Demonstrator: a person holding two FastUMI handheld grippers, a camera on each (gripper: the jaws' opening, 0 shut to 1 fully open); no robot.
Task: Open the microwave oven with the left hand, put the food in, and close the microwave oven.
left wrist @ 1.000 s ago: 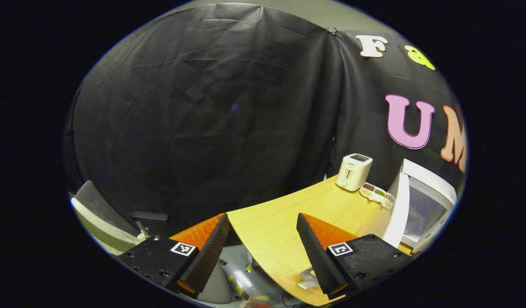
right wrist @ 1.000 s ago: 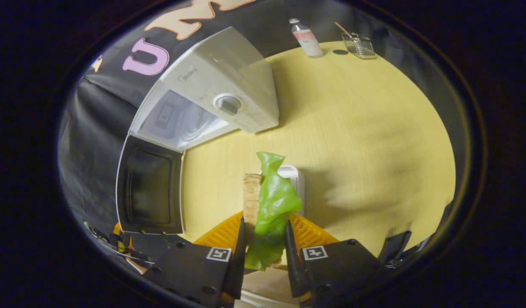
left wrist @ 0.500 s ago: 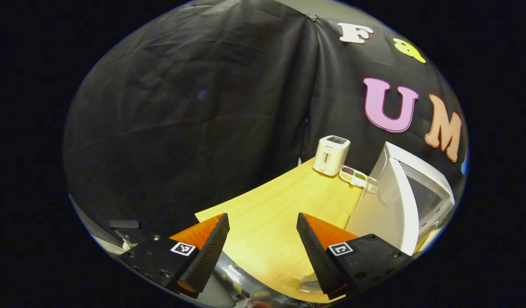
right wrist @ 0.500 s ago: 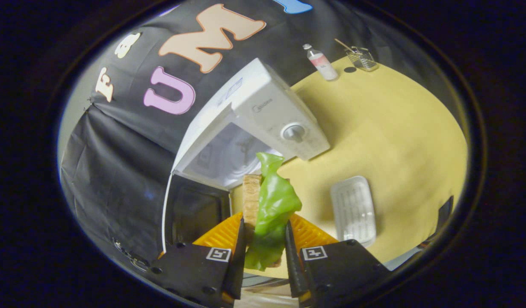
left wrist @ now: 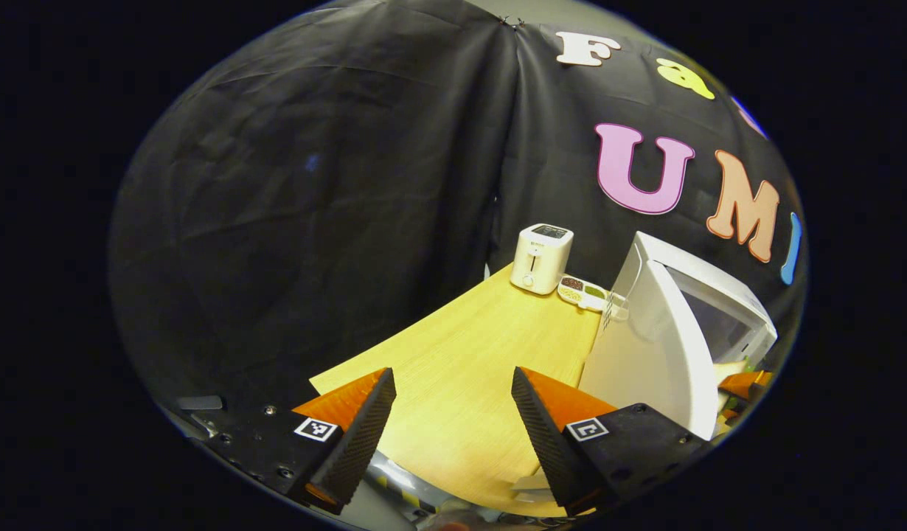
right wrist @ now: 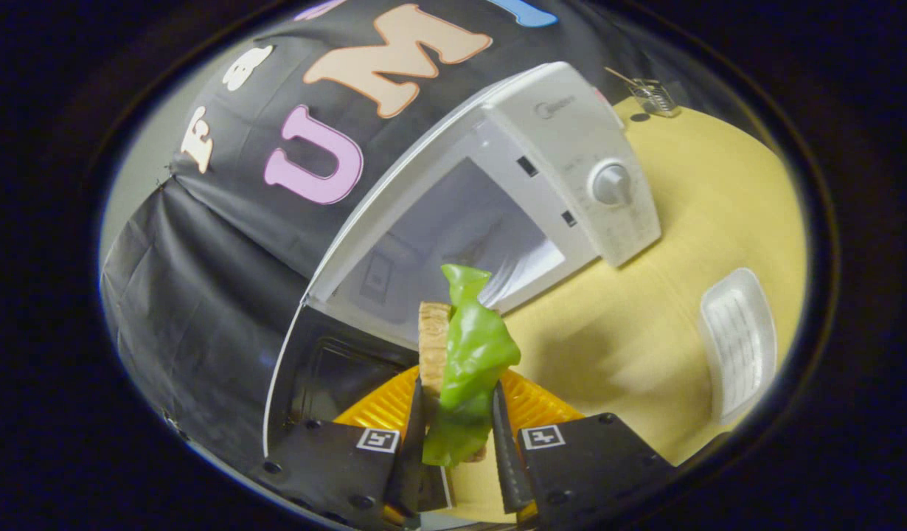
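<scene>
At the open microwave: food-loading step under way.
Right hand-held gripper [right wrist: 453, 431] is clamped on the green lettuce-and-bread food piece [right wrist: 464, 354], held just before the white microwave oven [right wrist: 498, 192], whose dark-windowed door [right wrist: 328, 369] hangs open. Left hand-held gripper [left wrist: 453, 420] has its fingers apart, empty, over the yellow wooden tabletop [left wrist: 483, 346]. Next, I judge: carry food into cavity, release.

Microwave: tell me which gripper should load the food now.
Right. The right gripper is shut on the food, facing the open microwave. The left gripper is open, holding nothing, beside the door.
</scene>
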